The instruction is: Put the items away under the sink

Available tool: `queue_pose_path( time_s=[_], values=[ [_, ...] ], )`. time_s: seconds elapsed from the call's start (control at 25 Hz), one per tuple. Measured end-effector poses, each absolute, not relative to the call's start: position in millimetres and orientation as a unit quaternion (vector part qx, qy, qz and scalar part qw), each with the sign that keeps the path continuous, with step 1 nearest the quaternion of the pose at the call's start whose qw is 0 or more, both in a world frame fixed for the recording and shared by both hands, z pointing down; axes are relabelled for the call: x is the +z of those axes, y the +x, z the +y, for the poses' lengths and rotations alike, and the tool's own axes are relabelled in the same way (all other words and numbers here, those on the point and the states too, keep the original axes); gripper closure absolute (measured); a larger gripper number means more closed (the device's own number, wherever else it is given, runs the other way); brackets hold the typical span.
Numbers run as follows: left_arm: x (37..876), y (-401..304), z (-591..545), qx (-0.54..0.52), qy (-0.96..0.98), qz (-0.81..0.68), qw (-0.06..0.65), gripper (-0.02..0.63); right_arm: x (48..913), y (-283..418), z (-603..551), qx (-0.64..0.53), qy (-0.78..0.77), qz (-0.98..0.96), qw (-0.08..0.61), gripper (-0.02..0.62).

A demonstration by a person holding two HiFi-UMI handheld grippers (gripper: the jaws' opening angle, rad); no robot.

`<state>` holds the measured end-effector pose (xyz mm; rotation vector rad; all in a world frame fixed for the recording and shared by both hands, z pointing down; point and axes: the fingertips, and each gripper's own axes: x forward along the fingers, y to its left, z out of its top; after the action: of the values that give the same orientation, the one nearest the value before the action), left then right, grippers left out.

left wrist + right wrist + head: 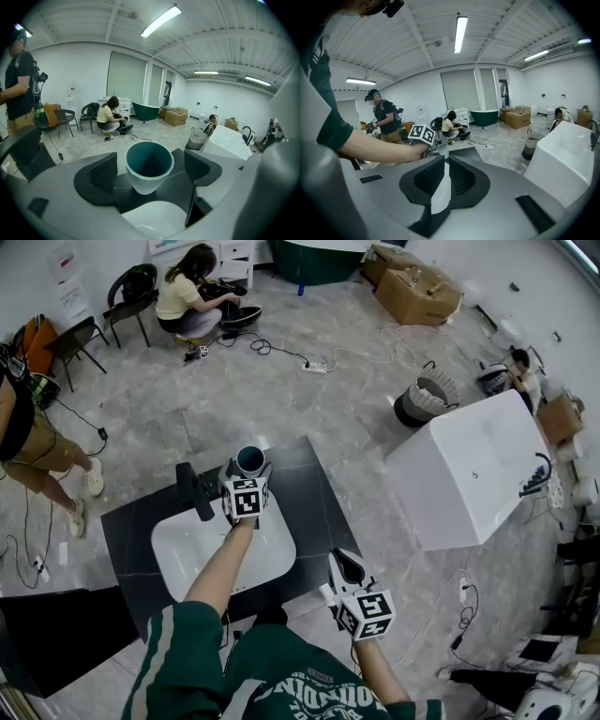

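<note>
A cup (250, 460), white outside and teal inside, stands upright on the dark countertop (309, 486) behind the white sink basin (183, 554). In the left gripper view the cup (149, 166) sits between the two pads with clear gaps on both sides. My left gripper (248, 474) is open around it, reaching over the basin. My right gripper (345, 563) hovers near the counter's front right corner. In the right gripper view its (442, 177) pads stand nearly together, with only a sliver between them and nothing held.
A black faucet (195, 491) rises left of the cup. A white tub (469, 470) stands to the right on the floor, a basket (427, 401) beyond it. One person crouches at the back (192, 296); another stands at the left (28, 432). Cables lie on the floor.
</note>
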<state>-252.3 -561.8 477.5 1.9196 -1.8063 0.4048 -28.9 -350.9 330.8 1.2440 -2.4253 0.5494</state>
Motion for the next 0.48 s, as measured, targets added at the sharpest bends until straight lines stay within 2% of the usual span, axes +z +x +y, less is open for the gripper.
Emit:
queue_pose_path(
  time_s=[0.36,0.4,0.48],
  values=[
    [499,-252,-575,0.205,0.697,-0.643,0.244,0.171,337,-3,-355,0.193,0.466,-0.843,0.188,0.535],
    [499,-252,-575,0.205,0.697,-0.641,0.247,0.203,338,0,-354,0.193,0.470,-0.841,0.189,0.535],
    [500,-253,-575,0.206,0.699,-0.638,0.249,0.210,339,6,-352,0.194,0.474,-0.838,0.190,0.535]
  ],
)
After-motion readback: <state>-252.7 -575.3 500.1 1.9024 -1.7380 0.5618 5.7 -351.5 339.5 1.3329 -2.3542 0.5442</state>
